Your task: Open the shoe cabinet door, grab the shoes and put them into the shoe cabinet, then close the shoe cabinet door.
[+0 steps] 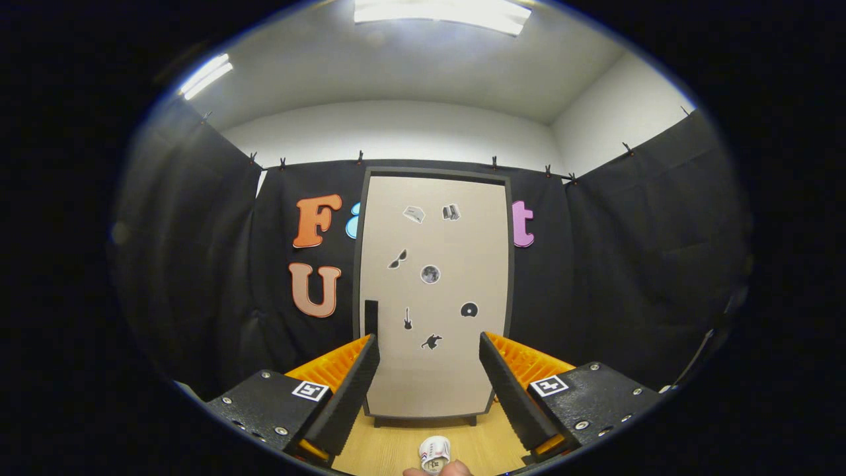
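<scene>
The shoe cabinet (433, 294) stands upright against the booth's back wall, well beyond my fingers. Its beige door is closed, has a dark frame and carries several small stickers. A short dark handle (371, 318) sits on the door's left edge, just above my left fingertip. My gripper (429, 347) is open, both fingers spread wide with nothing between them. Below and between the fingers, a white shoe (434, 453) with red and blue marks lies on the wooden floor, and the tips of a person's hand (437, 470) touch it.
Black cloth walls close in the booth on the left, back and right. The light wooden floor (383, 449) runs from the fingers to the cabinet's base. White walls and ceiling lights show above the cloth.
</scene>
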